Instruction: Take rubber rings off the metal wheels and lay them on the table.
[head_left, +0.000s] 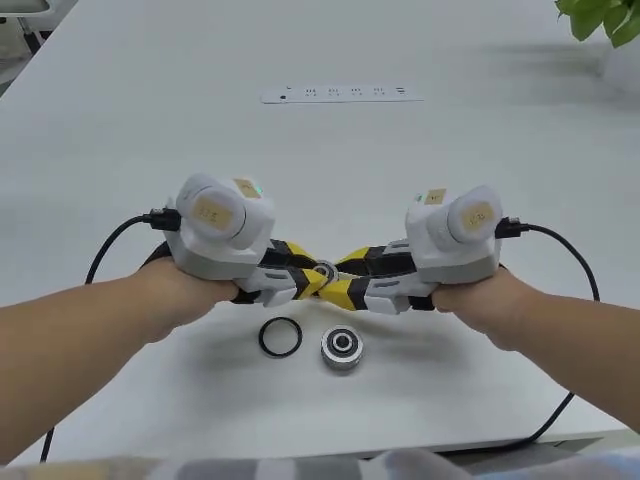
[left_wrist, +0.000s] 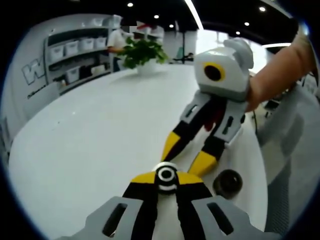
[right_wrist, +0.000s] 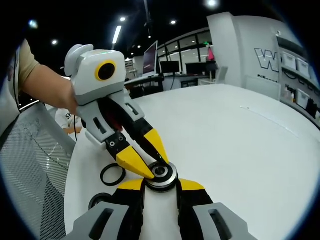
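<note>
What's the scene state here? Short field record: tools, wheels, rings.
held item: small round metal wheel, between both tools
left tool: shut on the wheel, pinching at its rim
right tool: shut on the same wheel, a jaw either side
on white table: loose black rubber ring, lying flat
beside it: second metal wheel, close to the ring but apart
ring on second wheel: cannot tell
far side: white power strip
</note>
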